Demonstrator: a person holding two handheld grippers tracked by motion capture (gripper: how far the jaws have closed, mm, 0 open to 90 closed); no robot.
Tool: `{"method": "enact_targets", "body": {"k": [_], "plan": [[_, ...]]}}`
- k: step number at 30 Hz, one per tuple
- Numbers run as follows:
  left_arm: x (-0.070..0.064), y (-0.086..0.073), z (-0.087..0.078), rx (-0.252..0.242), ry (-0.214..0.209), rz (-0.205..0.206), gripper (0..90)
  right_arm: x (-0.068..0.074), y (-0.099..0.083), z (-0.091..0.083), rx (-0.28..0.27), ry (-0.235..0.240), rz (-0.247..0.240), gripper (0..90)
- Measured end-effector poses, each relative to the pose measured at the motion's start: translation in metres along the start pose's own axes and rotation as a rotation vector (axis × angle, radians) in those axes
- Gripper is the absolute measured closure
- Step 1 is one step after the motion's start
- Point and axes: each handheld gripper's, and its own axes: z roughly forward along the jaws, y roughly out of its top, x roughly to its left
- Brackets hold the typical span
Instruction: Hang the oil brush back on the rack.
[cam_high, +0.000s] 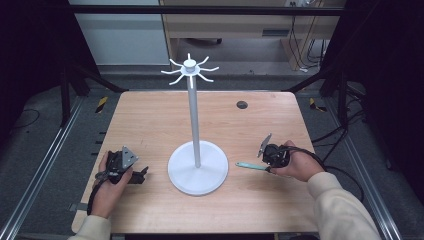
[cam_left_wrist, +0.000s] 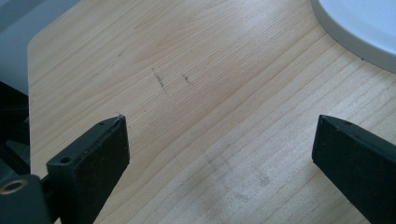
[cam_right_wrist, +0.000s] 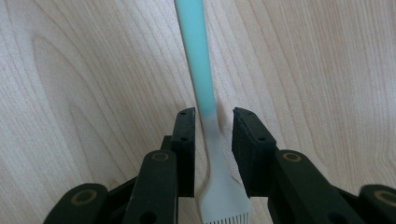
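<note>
A pastry brush (cam_right_wrist: 196, 56) with a teal handle and pale grey head lies flat on the wooden table (cam_high: 150, 125), handle pointing left in the high view (cam_high: 247, 165). My right gripper (cam_right_wrist: 214, 114) straddles its neck, with the jaws close on either side and a small gap to each. The person's right hand holds that gripper (cam_high: 265, 161) right of the stand. My left gripper (cam_left_wrist: 219, 140) is wide open over bare wood, held by the left hand (cam_high: 141, 175) just left of the stand's base.
A tall white stand (cam_high: 193, 110) with a ring of hooks on top rises from a round white base (cam_high: 197, 175) at mid-table; its rim (cam_left_wrist: 364, 28) lies close to my left gripper. A small dark hole (cam_high: 242, 104) sits at the far right.
</note>
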Motion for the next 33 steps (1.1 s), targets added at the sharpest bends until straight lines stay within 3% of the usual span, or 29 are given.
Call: {"method": "enact_targets", "body": {"k": [9, 33], "plan": [[-0.0003, 0.0, 0.0, -0.001, -0.002, 0.0, 3.5, -0.0004, 0.0026, 0.0041, 0.018, 0.027, -0.037, 71.9], [-0.0004, 0.0, 0.0002, 0.0, -0.002, 0.0, 3.5, -0.0081, 0.0044, 0.0094, 0.054, 0.077, -0.031, 76.0]]}}
